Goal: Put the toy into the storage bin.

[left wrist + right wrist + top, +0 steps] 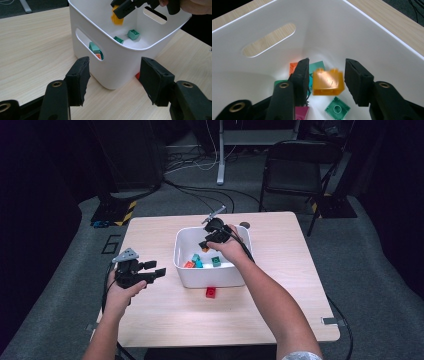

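While the right tongs (325, 82) hang over the white bin (186, 270), their jaws stand apart on either side of an orange brick (328, 82) that looks blurred and free of both pads, seemingly dropping into the bin. Falling from that height, it could bounce off the bricks below or tip against the wall. Left tongs (113, 80) wait wide open and empty, aimed at the bin's near corner. I count one orange brick in the air, one red brick (211, 292) lying on the worktop (150, 320) just outside the bin, and several teal, green, orange-red and magenta bricks inside; overlap hides their exact number.
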Demonstrator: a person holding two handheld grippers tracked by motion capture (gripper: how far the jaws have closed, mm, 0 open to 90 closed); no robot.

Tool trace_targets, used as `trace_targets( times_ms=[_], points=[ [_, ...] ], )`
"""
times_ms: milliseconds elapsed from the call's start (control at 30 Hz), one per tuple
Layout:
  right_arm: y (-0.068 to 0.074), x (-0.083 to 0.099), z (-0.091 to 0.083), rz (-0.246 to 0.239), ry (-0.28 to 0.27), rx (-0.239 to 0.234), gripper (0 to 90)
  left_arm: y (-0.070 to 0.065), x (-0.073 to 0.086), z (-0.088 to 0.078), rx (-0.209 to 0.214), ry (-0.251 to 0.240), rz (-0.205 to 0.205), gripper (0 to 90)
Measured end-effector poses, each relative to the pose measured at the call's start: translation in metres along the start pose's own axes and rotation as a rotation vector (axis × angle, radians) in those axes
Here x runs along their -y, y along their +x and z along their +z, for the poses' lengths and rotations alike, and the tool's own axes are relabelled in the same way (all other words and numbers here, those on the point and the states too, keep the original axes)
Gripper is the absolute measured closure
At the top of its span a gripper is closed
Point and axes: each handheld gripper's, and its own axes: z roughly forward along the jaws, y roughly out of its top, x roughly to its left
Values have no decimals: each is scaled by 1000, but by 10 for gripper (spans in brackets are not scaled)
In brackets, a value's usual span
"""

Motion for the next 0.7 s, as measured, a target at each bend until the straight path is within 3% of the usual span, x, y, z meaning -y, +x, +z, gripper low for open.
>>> trace_targets(
  times_ms=[133, 300, 433, 700],
  points=[
    [4, -1, -7, -15, -16, 12, 528, 0, 0, 0, -1, 0, 0, 413],
    [17, -3, -32, -49, -78, 8, 528, 1, 0, -1, -2, 3, 0, 413],
    [35, -1, -56, -63, -109, -18, 527, 1, 0, -1, -5, 1, -4, 413],
    [75, 22, -91, -162, -147, -61, 541, 1, 0, -3, -9, -4, -4, 413]
  ],
)
